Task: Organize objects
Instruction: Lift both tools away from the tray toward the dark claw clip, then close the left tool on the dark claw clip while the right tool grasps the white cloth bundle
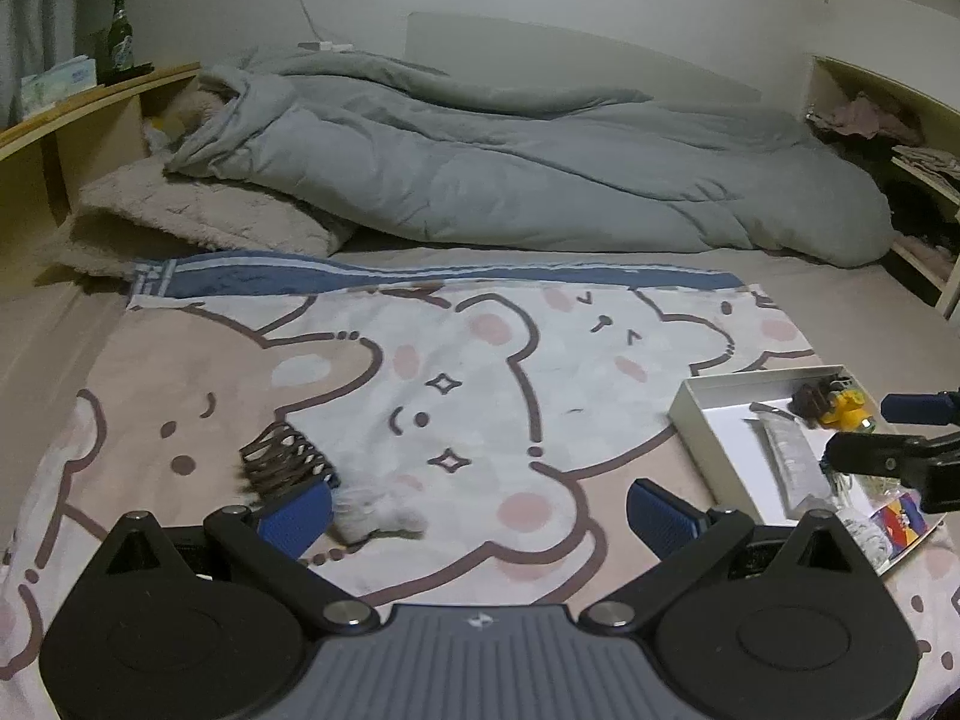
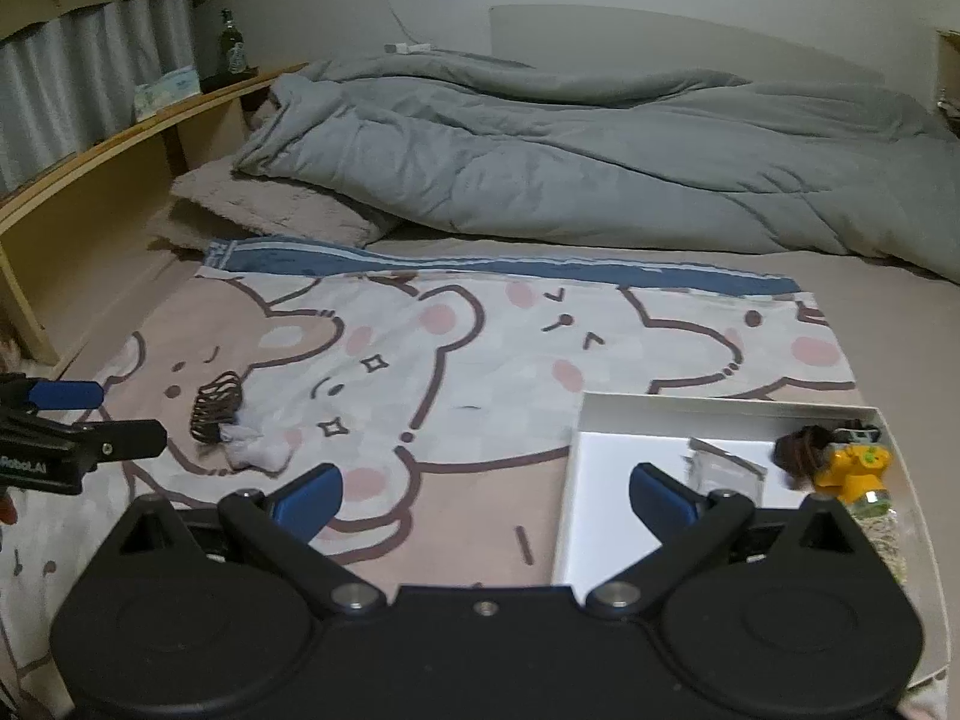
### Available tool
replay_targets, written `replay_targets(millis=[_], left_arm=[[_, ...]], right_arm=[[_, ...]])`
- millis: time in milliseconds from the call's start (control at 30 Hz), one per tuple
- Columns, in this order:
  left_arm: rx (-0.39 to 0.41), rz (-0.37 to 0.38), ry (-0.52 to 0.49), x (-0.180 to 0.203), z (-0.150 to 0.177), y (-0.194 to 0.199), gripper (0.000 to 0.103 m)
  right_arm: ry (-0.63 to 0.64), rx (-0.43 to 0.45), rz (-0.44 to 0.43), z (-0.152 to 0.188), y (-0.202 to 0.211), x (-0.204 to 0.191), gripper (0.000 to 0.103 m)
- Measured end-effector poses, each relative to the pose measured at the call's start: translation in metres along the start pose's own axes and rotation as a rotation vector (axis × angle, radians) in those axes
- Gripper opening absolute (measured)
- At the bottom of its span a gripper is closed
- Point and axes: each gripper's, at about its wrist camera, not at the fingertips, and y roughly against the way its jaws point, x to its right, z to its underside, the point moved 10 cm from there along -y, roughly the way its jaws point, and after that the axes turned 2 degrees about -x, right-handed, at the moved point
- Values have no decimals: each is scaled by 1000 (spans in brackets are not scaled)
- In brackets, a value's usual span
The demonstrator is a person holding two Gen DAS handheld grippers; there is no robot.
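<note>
A brown hair claw clip [image 1: 282, 459] and a small grey-white fluffy item [image 1: 375, 513] lie on the bear-print blanket [image 1: 480, 372], just ahead of my left gripper's left finger. My left gripper [image 1: 480, 507] is open and empty. A white shallow box [image 2: 606, 480] sits on the blanket at the right, holding a brown clip [image 2: 801, 456], a yellow toy [image 2: 855, 468] and a clear packet [image 2: 723, 468]. My right gripper [image 2: 483, 498] is open and empty at the box's near left edge. The clip [image 2: 216, 405] and the fluffy item [image 2: 258, 450] show far left in the right wrist view.
A rumpled grey duvet [image 1: 510, 168] and a beige pillow [image 1: 198, 216] fill the back of the bed. A wooden shelf [image 1: 90, 102] with a green bottle [image 1: 120, 39] and tissue pack runs along the left. Shelves with clothes [image 1: 870, 120] stand at the right.
</note>
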Motion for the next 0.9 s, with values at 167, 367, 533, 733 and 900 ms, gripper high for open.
replay_targets(millis=[167, 367, 533, 733, 900], left_arm=[[2, -15, 26, -22, 3, 5, 103], [20, -40, 76, -55, -14, 5, 102], [16, -88, 84, -77, -33, -13, 100], [-37, -109, 164, -101, -39, -61, 96], [-105, -120, 243, -118, -25, -101, 95]], right_arm=[[33, 45, -48, -2, 2, -16, 103], [9, 119, -81, -13, 2, -30, 103], [20, 146, -95, -21, -10, -38, 103], [110, 118, -103, -17, -49, -59, 103], [151, 46, -166, -12, -90, -85, 103]])
